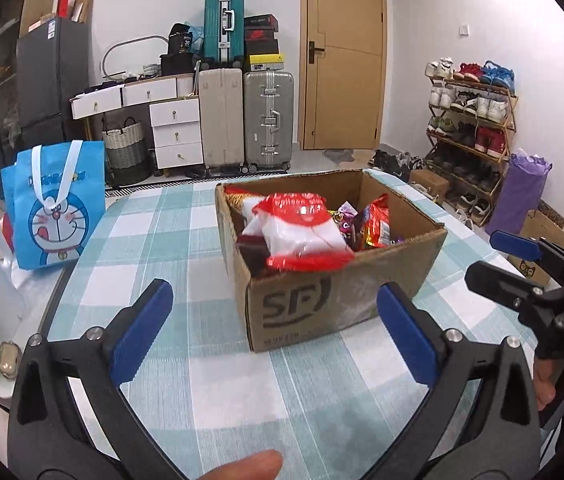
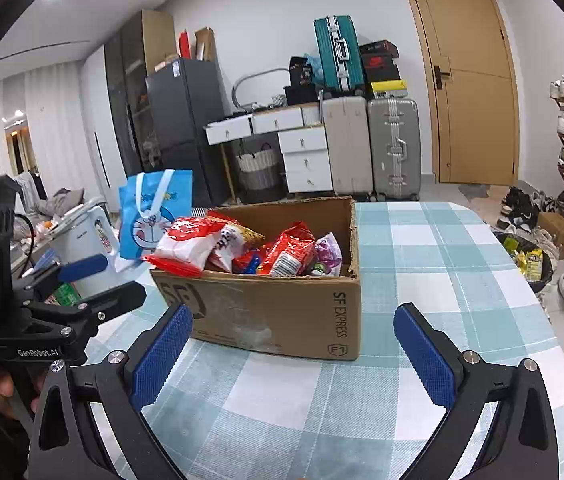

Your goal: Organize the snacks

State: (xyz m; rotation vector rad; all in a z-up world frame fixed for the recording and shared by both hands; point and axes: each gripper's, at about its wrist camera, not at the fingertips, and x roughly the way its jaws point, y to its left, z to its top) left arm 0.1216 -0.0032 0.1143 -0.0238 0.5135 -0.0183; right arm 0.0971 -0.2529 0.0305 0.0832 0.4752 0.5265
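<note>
— Both grippers hang spread wide with nothing between their pads: our left gripper [image 1: 274, 328] and our right gripper [image 2: 293, 354] sit just short of the cardboard box [image 1: 321, 304], touching none of it.

— Where are the snacks?

— We see them in the box on the checked tablecloth [image 2: 441, 264]: a red-and-white packet [image 1: 301, 232] lies on top, partly over the near rim, with a red bag [image 2: 289, 250] and a purple wrapper [image 2: 327, 250] behind.

— So how far along are we?

— Nearly done, we judge. We see no snacks loose on the cloth; perhaps that top packet needs settling.
</note>
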